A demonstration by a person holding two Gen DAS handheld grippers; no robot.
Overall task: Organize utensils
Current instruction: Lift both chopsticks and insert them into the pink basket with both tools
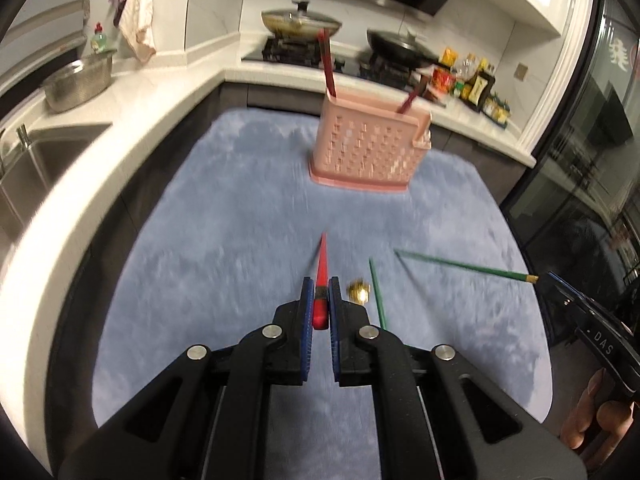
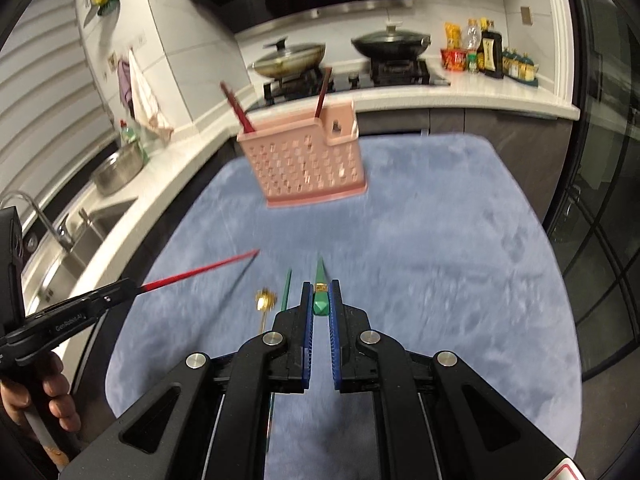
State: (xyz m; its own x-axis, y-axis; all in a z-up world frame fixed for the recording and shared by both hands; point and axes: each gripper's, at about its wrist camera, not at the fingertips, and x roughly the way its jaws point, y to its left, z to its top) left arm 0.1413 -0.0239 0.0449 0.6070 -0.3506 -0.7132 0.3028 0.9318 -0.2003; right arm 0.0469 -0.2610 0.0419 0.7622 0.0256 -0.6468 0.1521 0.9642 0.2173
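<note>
A: What did the left gripper (image 1: 319, 294) have?

B: Its blue fingers (image 1: 307, 300) were pinched on the thick end of a red chopstick (image 1: 321, 276), whose tip pointed out over the blue mat (image 1: 240, 220) toward the pink utensil basket (image 1: 366, 146). In the right wrist view the same chopstick jutted from that gripper at the left edge, lifted off the mat with its shadow beneath.

A: And the right gripper (image 2: 320, 300)?

B: Closed the same way on a green chopstick (image 2: 320, 280), gripped near its gold band, tip aimed forward toward the basket.

A: What remained on the mat?

B: A second green chopstick (image 2: 285, 290) lay just left of the right gripper's fingers, and beside it a gold utensil with a flower-shaped head (image 2: 265, 300); whether it was a fork or spoon could not be told through the blur.

A: And the basket?

B: It stood upright at the far side of the mat, well apart from both grippers, with two dark red chopsticks (image 2: 236, 108) leaning out of its top. Behind it ran the counter (image 2: 460, 96) with a stove and two lidded pans (image 2: 390, 44).
</note>
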